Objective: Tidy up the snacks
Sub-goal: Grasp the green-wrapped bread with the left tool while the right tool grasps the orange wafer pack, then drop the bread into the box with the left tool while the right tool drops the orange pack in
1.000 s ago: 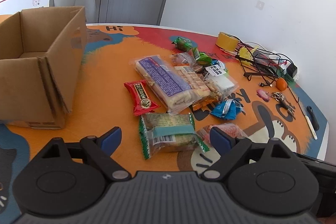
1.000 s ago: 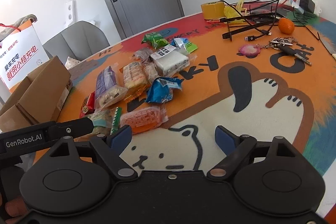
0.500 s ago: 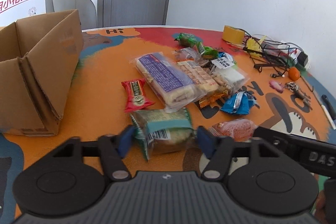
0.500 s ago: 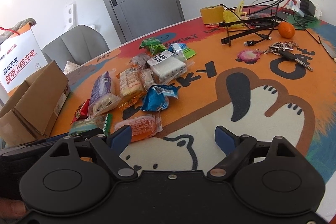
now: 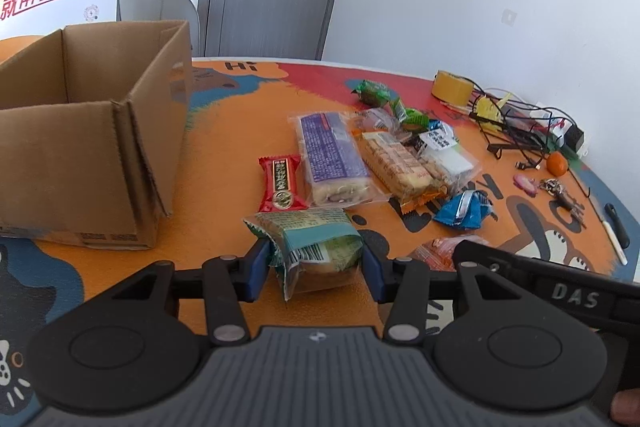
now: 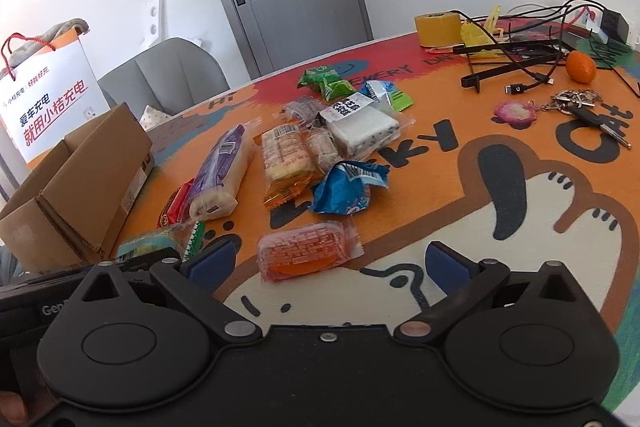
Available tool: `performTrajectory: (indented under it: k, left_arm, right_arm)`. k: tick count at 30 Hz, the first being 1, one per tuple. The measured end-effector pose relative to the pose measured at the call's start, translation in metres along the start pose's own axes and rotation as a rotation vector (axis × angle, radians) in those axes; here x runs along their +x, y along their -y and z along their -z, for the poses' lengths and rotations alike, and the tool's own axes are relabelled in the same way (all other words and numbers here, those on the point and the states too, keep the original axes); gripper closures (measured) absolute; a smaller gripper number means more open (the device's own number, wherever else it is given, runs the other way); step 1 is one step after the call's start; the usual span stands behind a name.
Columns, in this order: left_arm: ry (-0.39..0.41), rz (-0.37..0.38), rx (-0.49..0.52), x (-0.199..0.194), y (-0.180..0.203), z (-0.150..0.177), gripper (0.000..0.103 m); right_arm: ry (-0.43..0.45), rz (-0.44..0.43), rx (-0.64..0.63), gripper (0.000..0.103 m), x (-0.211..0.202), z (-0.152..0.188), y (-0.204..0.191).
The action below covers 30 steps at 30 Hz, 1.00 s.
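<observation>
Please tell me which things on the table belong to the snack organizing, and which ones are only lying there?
For the job:
cardboard box
green packet, held by the left gripper
orange packet, before the open right gripper
red packet
purple roll cake
blue packet

Just lying about:
tape roll
cables
keys
tangerine

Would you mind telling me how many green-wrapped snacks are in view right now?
3, perhaps more hidden in the pile. One green packet is clamped in the left gripper. Two small green candies lie together at the pile's far end, near the table's red border.
</observation>
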<state>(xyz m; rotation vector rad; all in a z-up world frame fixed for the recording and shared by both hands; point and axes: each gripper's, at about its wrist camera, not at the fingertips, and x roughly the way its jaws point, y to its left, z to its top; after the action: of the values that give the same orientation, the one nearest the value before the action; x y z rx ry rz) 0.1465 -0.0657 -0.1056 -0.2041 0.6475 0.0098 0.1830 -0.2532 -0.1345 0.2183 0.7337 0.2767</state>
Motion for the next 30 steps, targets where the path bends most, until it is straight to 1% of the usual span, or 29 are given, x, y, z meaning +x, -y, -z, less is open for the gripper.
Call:
performTrajectory:
  k: [14,15,16,17,18,19,21,23,30]
  left_arm:
    - [0.065,0.024,-0.027,-0.027,-0.018,-0.011,0.055]
    - [0.069,0.024,-0.028,-0.028,-0.019,-0.012,0.055]
    - [0.073,0.025,-0.029,-0.029,-0.02,-0.013,0.055]
    - [0.079,0.027,-0.029,-0.03,-0.021,-0.013,0.055]
    - [0.084,0.025,-0.028,-0.03,-0.022,-0.014,0.055]
    - [0.086,0.024,-0.027,-0.03,-0.023,-0.015,0.055]
    - [0.085,0.027,-0.028,-0.03,-0.024,-0.017,0.055]
    - [0.086,0.024,-0.029,-0.03,-0.025,-0.018,0.055]
    - [0.123,0.014,-0.03,-0.041,-0.027,-0.024,0.055]
  right_arm:
    - [-0.006,0.035,-0.074,0.001,0.02,-0.005,-0.021]
    - [-0.013,0.05,-0.078,0.004,0.023,-0.004,-0.022]
    - [-0.006,0.071,-0.088,0.017,0.024,-0.003,-0.024]
    - [0.003,0.09,-0.105,0.024,0.023,-0.002,-0.027]
    - [0.006,0.109,-0.128,0.039,0.022,-0.001,-0.03]
    - [0.004,0.113,-0.141,0.046,0.021,-0.001,-0.032]
    - [-0.002,0.092,-0.121,0.049,0.017,-0.003,-0.031]
    - [-0.007,0.067,-0.083,0.05,0.013,-0.005,-0.027]
    - [0.043,0.055,-0.07,0.05,-0.004,-0.011,-0.031]
